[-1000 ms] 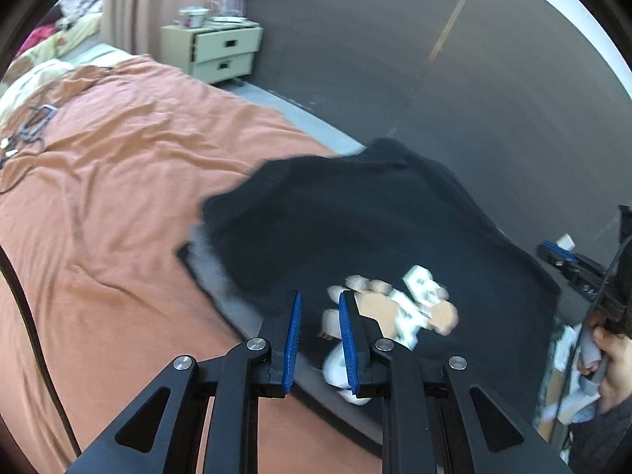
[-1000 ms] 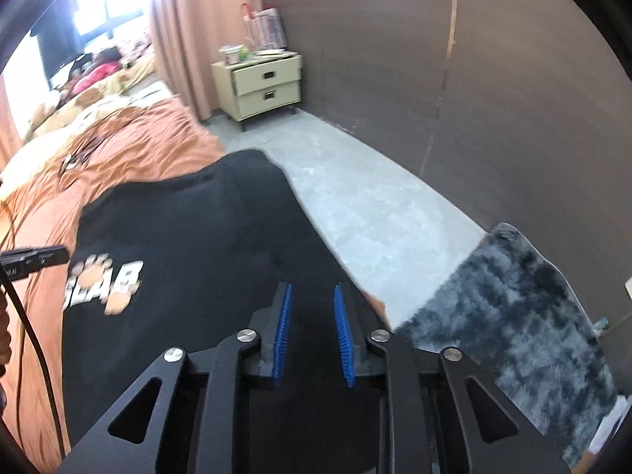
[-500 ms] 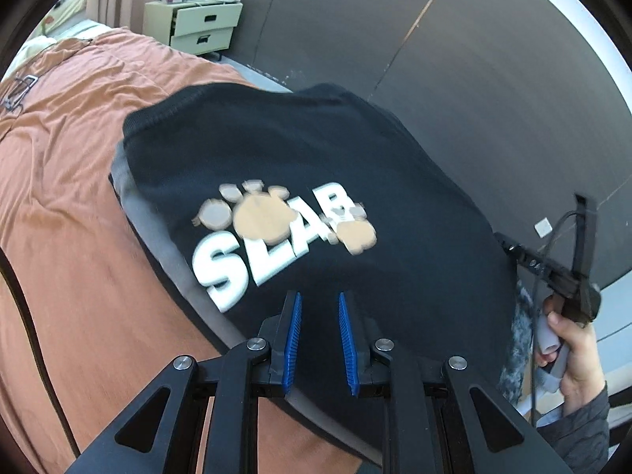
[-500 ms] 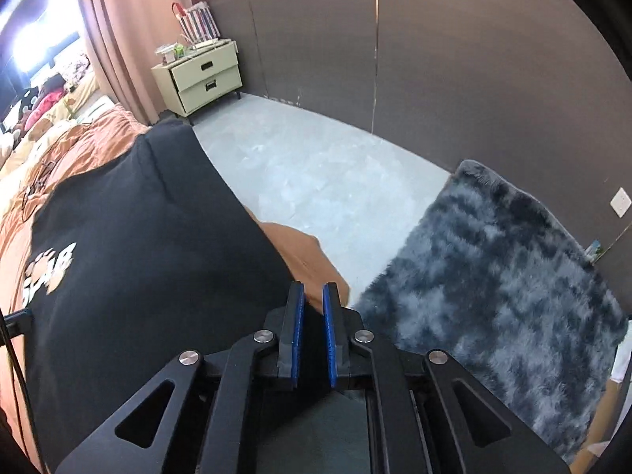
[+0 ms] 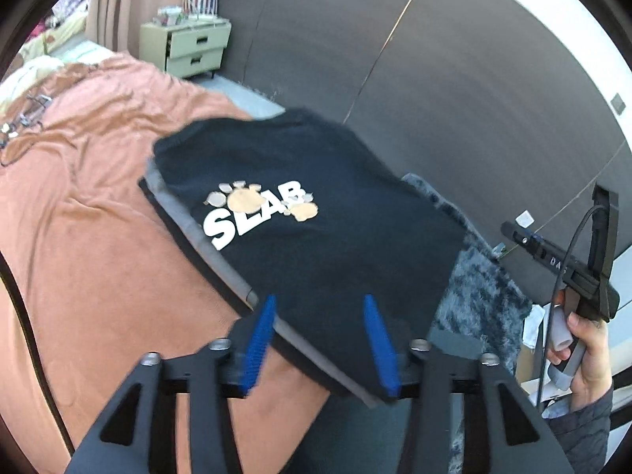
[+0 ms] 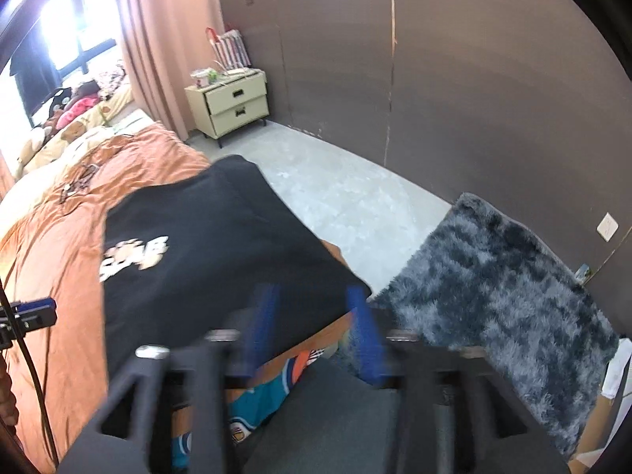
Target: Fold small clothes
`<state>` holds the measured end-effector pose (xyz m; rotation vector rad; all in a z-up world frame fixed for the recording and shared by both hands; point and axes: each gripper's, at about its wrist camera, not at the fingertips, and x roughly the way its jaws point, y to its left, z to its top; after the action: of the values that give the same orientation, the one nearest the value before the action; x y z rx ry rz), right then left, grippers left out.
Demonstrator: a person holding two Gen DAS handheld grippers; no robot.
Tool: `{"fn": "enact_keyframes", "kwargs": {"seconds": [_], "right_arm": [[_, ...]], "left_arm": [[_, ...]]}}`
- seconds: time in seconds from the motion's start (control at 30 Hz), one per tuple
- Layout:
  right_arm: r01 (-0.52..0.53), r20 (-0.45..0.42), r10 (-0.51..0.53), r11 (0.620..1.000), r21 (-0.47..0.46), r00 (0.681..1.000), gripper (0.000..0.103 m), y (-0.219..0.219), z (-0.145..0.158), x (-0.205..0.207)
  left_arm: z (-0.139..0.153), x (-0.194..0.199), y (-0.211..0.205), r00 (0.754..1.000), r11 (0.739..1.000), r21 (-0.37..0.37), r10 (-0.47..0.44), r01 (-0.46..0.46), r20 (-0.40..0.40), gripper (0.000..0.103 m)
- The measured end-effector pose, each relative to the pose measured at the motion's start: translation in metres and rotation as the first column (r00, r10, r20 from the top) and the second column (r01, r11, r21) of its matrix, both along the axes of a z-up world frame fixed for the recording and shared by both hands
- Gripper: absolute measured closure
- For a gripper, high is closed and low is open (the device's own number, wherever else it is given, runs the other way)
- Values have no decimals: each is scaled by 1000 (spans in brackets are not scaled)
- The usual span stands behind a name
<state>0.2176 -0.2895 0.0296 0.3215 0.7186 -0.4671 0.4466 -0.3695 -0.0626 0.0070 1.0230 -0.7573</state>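
Observation:
A small black shirt with a white and tan "SLAB" paw print lies folded flat on the orange bedspread, a grey inner layer showing along its left edge. It also shows in the right wrist view. My left gripper is open, its blue pads either side of the shirt's near left corner. My right gripper is open over the shirt's near right corner at the bed's edge. Neither holds the cloth.
A grey shaggy rug lies on the concrete floor right of the bed. A cream nightstand stands by the curtain. Cables lie on the bedspread. A teal and orange garment sits below the bed's edge.
Both grippers were shut on the shirt's near edge half a second ago and have opened, letting it go. The shirt now lies flat with its print up.

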Motion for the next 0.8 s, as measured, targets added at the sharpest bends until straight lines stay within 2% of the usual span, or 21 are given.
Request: {"fn": "enact_keyframes", "kwargs": {"seconds": [0.03,0.13,0.2,0.23,0.27,0.3,0.33,0.37,0.5,0.8], "right_arm": [[-4,12,4,1000,-11,1000,31,8,5,-7],[-19,28,19,1000,-10,999,23,30,8,-28],[-32,29,32,999,-18,999,20,44,11,-41],[-39,31,40,999,-26,999,15,51,13,-48],[-42,34,44,999,-33,998,12,57,15,-54],[-44,39,46,998,-38,998,4,63,18,-60],[-46,42,47,998,-43,998,0,67,20,-65],[-48,52,50,998,-50,997,0,72,23,-72],[-58,93,63,997,-60,994,0,97,33,-99],[-91,139,96,995,-46,986,0,123,41,-147]], "left_arm": [[8,-7,6,1000,1000,-1,0,0,15,47],[30,-27,27,999,1000,-9,12,-11,46,38],[41,-38,41,997,999,-20,37,-36,67,26],[50,-47,52,995,998,-32,54,-51,86,23],[55,-49,58,993,998,-36,60,-57,97,15],[61,-56,64,991,997,-37,68,-65,112,9],[67,-64,72,988,996,-35,80,-76,132,7],[73,-69,80,985,996,-35,90,-86,145,4],[88,-91,107,979,992,-52,125,-118,162,1],[108,-145,160,963,985,-70,171,-160,208,1]]}}
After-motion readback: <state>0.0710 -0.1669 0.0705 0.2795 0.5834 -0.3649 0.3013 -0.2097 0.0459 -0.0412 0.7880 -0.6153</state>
